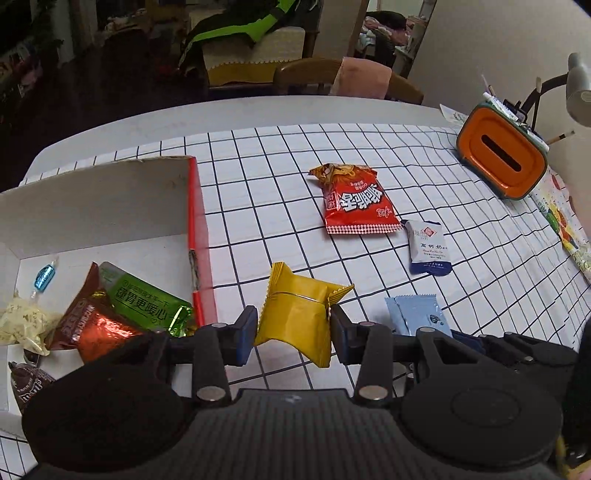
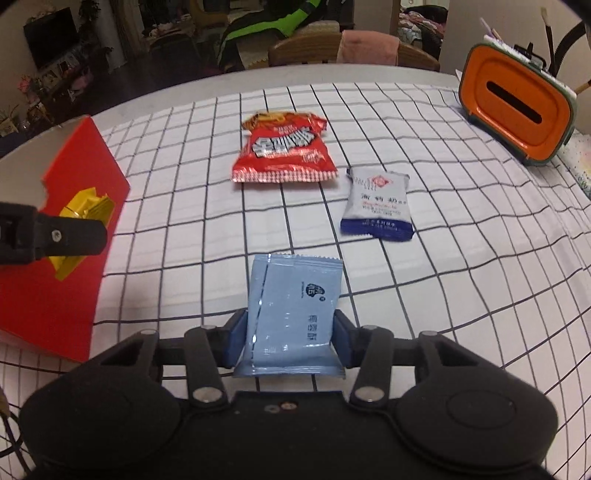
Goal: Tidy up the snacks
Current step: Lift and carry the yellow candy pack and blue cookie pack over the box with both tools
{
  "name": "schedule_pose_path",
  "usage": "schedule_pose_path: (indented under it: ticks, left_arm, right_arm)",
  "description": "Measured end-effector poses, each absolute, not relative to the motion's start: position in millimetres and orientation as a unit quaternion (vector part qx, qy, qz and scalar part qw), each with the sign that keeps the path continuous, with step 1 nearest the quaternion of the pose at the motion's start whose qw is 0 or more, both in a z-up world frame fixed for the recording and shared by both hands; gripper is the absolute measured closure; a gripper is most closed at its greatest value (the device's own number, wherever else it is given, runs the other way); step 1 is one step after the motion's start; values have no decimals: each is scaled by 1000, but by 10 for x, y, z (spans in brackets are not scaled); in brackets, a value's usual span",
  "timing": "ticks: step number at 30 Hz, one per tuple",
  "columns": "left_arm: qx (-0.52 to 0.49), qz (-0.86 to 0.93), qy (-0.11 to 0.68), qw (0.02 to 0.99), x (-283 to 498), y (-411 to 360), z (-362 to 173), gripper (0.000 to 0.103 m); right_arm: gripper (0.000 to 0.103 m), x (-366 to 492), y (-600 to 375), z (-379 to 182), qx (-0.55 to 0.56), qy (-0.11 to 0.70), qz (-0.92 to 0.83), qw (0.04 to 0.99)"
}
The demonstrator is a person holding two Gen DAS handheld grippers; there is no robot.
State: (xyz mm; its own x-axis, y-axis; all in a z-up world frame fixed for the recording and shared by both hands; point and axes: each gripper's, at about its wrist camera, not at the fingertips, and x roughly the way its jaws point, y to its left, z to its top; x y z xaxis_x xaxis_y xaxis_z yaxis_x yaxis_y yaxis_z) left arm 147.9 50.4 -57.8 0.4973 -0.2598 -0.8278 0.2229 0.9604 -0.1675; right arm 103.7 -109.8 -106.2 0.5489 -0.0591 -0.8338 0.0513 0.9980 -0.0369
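Two grippers sit in front of you over a table [image 2: 461,258] spread with a white cloth ruled in dark squares. Beyond its far edge you can see a wooden chair [image 1: 306,75] with a pink cloth [image 1: 364,75] hung on its back, a sofa carrying a black and green garment [image 1: 243,27], and, in the right wrist view, a dark screen [image 2: 51,35] on the far left. An orange box with a slot [image 2: 517,103] stands at the far right of the table, with pens behind it.

Your left gripper [image 1: 293,330] points steeply down and its blue pads pinch a yellow packet [image 1: 299,314] by its sides, clear of the cloth, just right of the red-walled cardboard box [image 1: 192,221]. In that box lie a green packet [image 1: 147,302], a copper-red packet [image 1: 92,325], a pale wrapped sweet [image 1: 22,321], a blue candy [image 1: 44,277] and a brown pouch [image 1: 29,384].

Your right gripper [image 2: 290,338], pitched down likewise, has its jaws narrowed onto the edges of a light blue packet [image 2: 291,306] whose far end lies on the cloth. Whether the pads truly press it, the view suggests yes.

Farther out rest a red snack bag [image 2: 284,151] and, just right of it, a white and blue packet [image 2: 376,203], close together but apart.
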Motion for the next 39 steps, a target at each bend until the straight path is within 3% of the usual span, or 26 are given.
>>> schedule_pose_path:
  ticks: [19,39]
  left_arm:
    - [-28,-96,434,895,1261,1326,-28,62]
    - [-18,5,451,892,1232,2483,-136,62]
  right_arm:
    - [56,1015,-360,-189,-42,411,81,907]
    - [56,1442,865,-366,-112,417,184,883]
